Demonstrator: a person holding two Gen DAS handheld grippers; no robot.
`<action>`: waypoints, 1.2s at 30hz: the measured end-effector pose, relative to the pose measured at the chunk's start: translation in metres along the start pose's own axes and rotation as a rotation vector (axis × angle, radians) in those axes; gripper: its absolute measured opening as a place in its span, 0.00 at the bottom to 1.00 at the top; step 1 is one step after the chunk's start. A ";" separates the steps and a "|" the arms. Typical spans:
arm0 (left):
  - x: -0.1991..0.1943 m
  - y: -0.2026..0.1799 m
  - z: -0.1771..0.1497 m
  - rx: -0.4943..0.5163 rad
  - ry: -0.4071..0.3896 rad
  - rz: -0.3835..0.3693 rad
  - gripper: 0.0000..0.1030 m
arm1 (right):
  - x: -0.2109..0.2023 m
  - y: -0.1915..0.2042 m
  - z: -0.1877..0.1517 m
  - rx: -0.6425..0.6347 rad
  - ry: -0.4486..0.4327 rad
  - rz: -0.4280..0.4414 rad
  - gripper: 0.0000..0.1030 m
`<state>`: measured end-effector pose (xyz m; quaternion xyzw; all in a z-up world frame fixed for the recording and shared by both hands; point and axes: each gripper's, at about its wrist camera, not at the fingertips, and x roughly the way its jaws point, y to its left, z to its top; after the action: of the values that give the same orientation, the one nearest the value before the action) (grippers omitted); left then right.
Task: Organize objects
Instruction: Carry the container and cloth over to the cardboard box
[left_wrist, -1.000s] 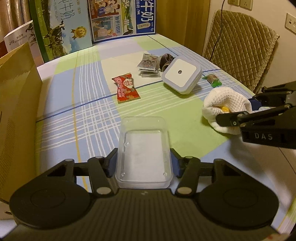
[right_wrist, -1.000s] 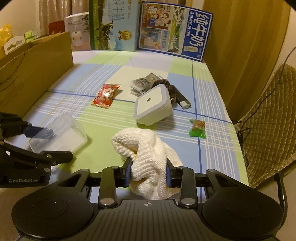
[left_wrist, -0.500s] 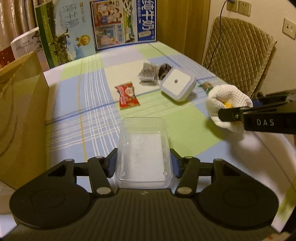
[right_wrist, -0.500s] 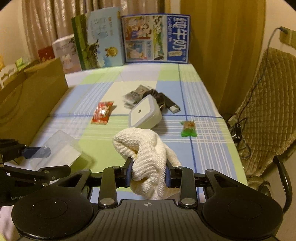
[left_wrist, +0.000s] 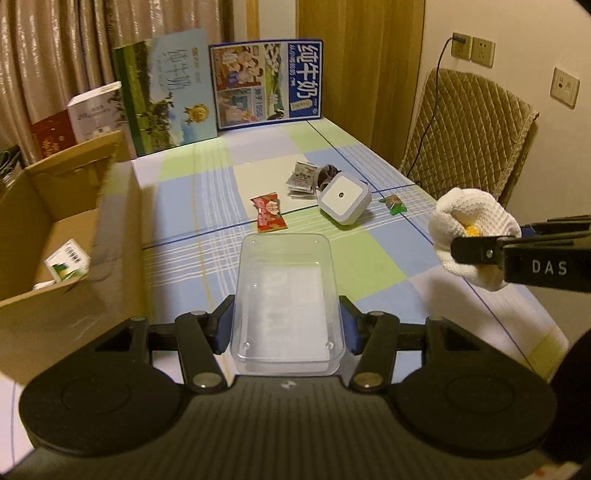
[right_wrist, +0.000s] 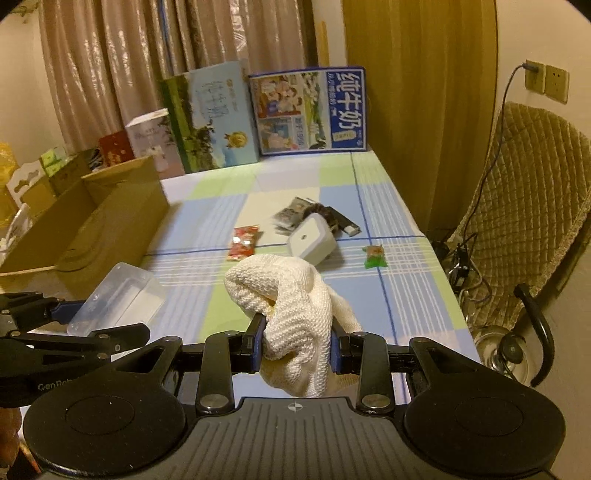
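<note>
My left gripper (left_wrist: 286, 325) is shut on a clear plastic tray (left_wrist: 286, 295), held above the checked tablecloth; the same tray (right_wrist: 118, 299) shows at the left of the right wrist view. A white knitted item (right_wrist: 291, 314) with a yellow spot hangs in my right gripper (right_wrist: 297, 349), whose blue pads press on both its sides. From the left wrist view that knitted item (left_wrist: 472, 229) floats at the right. On the cloth lie a red snack packet (left_wrist: 269, 212), a white square device (left_wrist: 343, 195), grey sachets (left_wrist: 303, 179) and a green candy (left_wrist: 395, 205).
An open cardboard box (left_wrist: 55, 229) stands at the left with a small carton (left_wrist: 68, 260) inside. Milk cartons (left_wrist: 266, 88) and other boxes line the far edge. A quilted chair (left_wrist: 469, 133) stands beyond the table's right edge, with a cable to a wall socket.
Both grippers have risen and pulled back from the table with their loads still held. The table items look farther and smaller, and the inside of the cardboard box has come into view.
</note>
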<state>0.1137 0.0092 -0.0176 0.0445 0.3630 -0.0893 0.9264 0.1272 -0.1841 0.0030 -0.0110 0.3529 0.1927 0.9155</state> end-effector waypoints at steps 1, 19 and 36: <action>-0.008 0.001 -0.001 -0.007 -0.003 0.002 0.50 | -0.005 0.005 -0.001 -0.003 -0.002 0.006 0.30; -0.113 0.039 -0.017 -0.093 -0.061 0.106 0.50 | -0.067 0.084 0.000 -0.076 -0.071 0.124 0.30; -0.147 0.079 -0.024 -0.135 -0.091 0.181 0.50 | -0.062 0.132 0.004 -0.154 -0.063 0.192 0.30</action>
<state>0.0073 0.1093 0.0665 0.0103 0.3202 0.0173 0.9471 0.0402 -0.0826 0.0621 -0.0413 0.3078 0.3060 0.9000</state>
